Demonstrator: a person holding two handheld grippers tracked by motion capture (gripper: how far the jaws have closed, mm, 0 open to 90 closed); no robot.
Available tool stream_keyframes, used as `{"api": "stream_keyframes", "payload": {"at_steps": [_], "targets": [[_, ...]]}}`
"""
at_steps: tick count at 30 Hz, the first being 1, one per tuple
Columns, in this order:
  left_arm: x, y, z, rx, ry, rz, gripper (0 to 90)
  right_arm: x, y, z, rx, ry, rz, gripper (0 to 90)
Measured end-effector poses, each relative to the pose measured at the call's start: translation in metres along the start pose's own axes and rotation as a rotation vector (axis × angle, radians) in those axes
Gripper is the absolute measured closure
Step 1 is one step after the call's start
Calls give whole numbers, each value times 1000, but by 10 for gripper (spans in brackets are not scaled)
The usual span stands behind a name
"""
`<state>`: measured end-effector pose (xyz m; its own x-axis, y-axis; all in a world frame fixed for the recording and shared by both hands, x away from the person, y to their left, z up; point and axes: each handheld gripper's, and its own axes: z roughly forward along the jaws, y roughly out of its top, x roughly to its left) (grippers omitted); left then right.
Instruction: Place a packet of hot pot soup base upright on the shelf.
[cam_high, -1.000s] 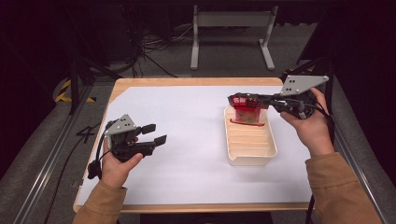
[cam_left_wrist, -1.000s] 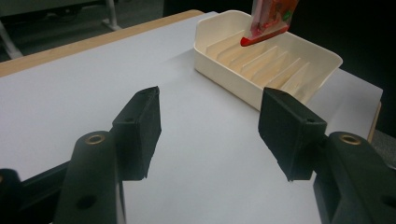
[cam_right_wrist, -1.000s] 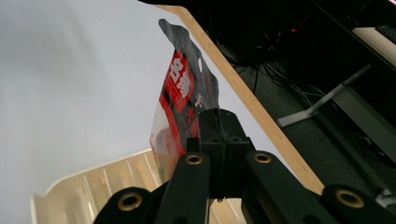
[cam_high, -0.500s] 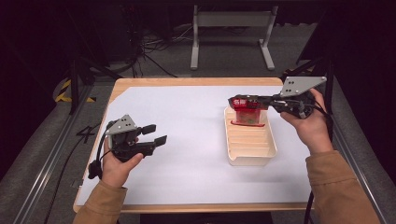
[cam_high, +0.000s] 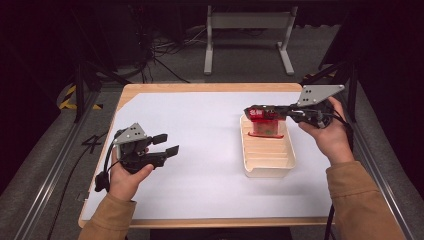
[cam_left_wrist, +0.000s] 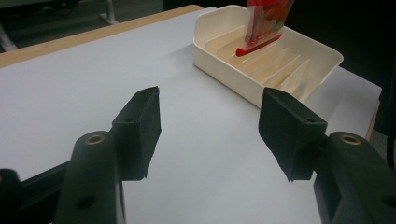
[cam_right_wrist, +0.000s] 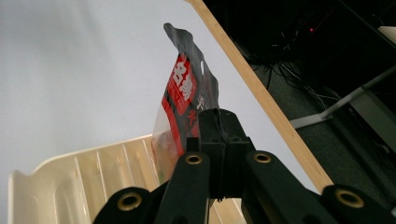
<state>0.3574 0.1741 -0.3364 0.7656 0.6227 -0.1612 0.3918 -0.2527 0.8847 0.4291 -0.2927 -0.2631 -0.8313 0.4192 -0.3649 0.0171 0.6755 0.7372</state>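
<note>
Right gripper (cam_high: 257, 109): its jaws are closed on the top edge of a red snack packet (cam_high: 265, 125), which hangs down from them; in the right gripper view the jaws meet with the film pinched between them.
Packet position: it is upright over the far end of the cream slotted tray (cam_high: 268, 167), and its bottom edge seems to be inside the first far slots, though the pictures do not tell if it touches the tray floor.
Tray position: on the right half of the table (cam_high: 210, 200), near the right edge, with its long side going from far to near.
Left gripper (cam_high: 166, 144): its jaws stand wide apart and hold nothing; it hovers over the left part of the table, well apart from the tray.
Step in hand (judgement): probably the packet is being set upright into a slot between two ribs.
How to do it well: keep the packet vertical and parallel to the ribs, lower it straight until the bottom sits between two ribs, and only then open the jaws.
Risk: the film is soft and can bend or tip over when it is released.
Help: the left gripper could steady the near rim of the light tray.
</note>
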Motion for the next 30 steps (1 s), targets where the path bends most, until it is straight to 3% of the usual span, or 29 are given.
{"api": "stream_keyframes", "payload": {"at_steps": [11,30], "targets": [[2,-1,1,4,1,3,400,0,-2,7,20,-5,-29,890],[2,-2,2,10,-2,-4,399,4,-12,22,18,21,-17,888]]}}
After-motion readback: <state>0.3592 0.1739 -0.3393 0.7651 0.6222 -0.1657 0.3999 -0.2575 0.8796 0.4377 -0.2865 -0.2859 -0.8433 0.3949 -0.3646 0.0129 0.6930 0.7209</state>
